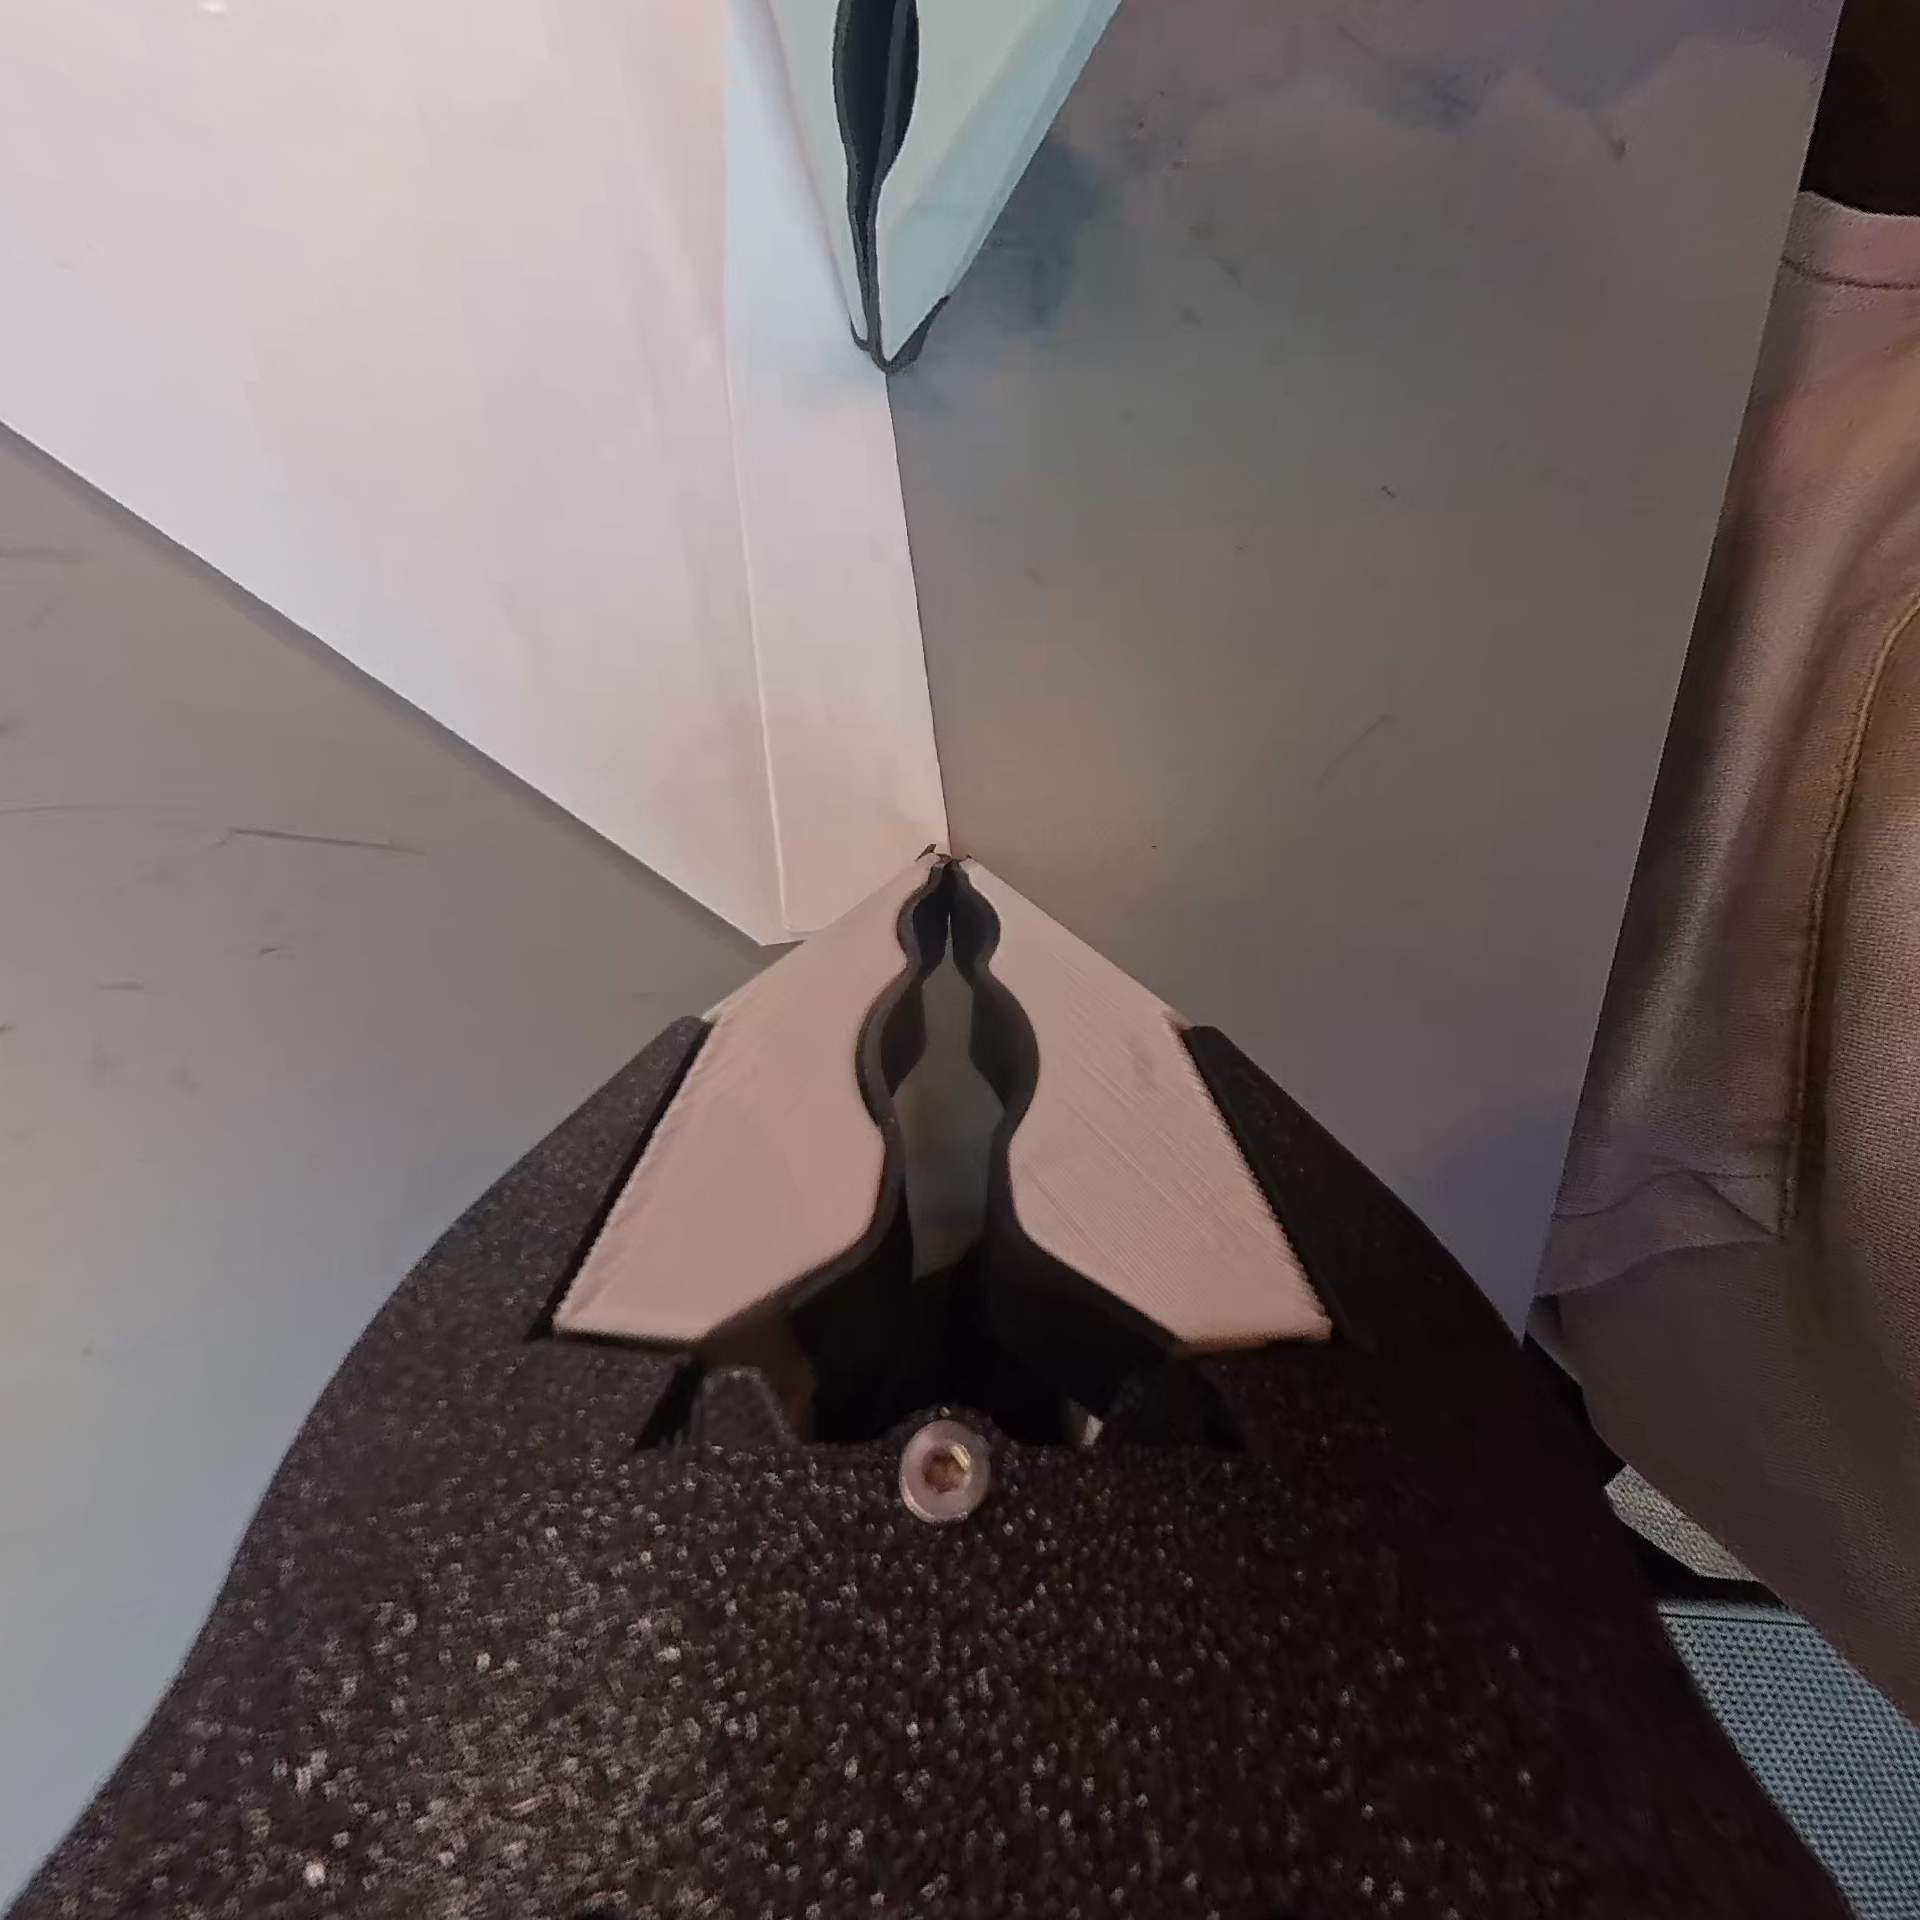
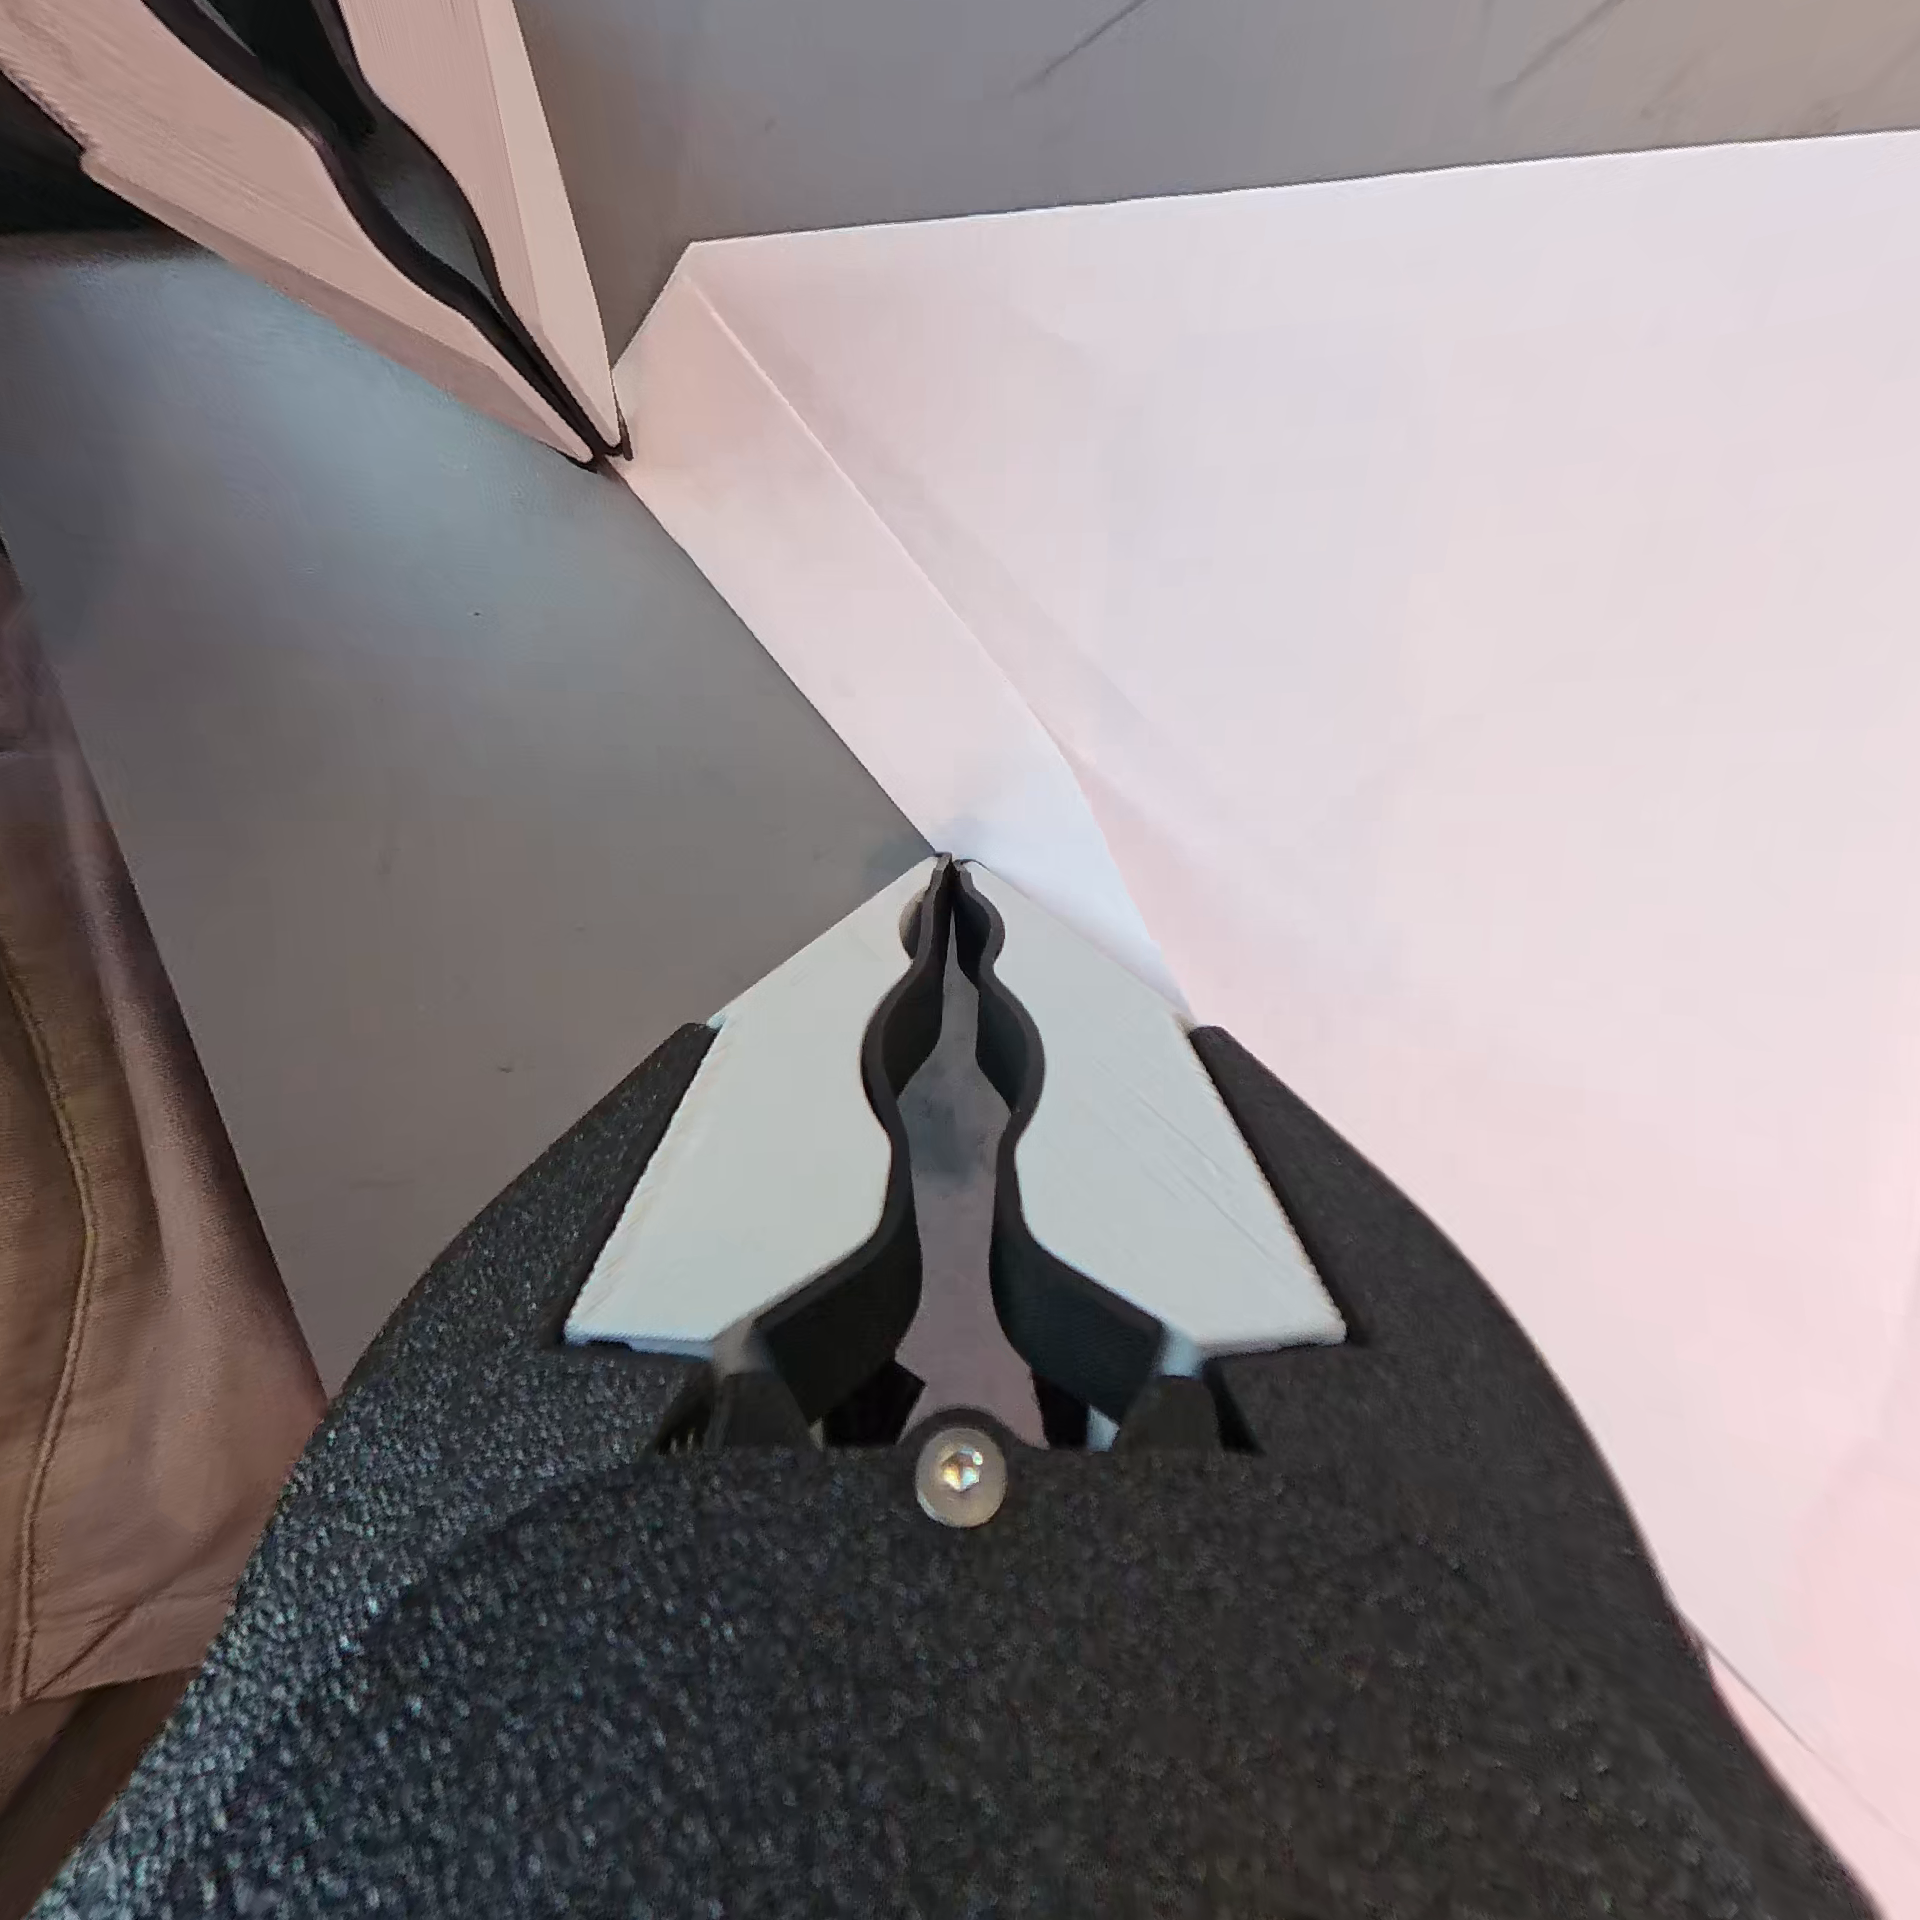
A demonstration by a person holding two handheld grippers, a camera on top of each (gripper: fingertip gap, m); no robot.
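A grey tabletop (image 1: 1351, 623), scuffed with faint marks, fills both wrist views, with a person's beige garment (image 1: 1766, 831) along its near edge. On it lies a white sheet of paper (image 2: 1351, 623), showing a fold line parallel to its near edge and another crease running off toward the right gripper. The left gripper (image 1: 943, 862) has its fingers pressed together at the sheet's near edge, close to a corner, and the right wrist view shows its tips on that corner; whether paper sits between them cannot be told. The right gripper (image 2: 951, 860) is likewise closed, tips meeting at the same near edge farther along, the paper curling up slightly beside it; a true pinch cannot be confirmed. In the left wrist view the right gripper (image 1: 883, 187) appears farther up along that edge. The sheet looks light, thin and floppy, apt to crease or tear, and is probably best taken at an edge or corner. It lies flat, and its near edge runs from one gripper to the other; its long axis cannot be judged since the far sides are out of view.
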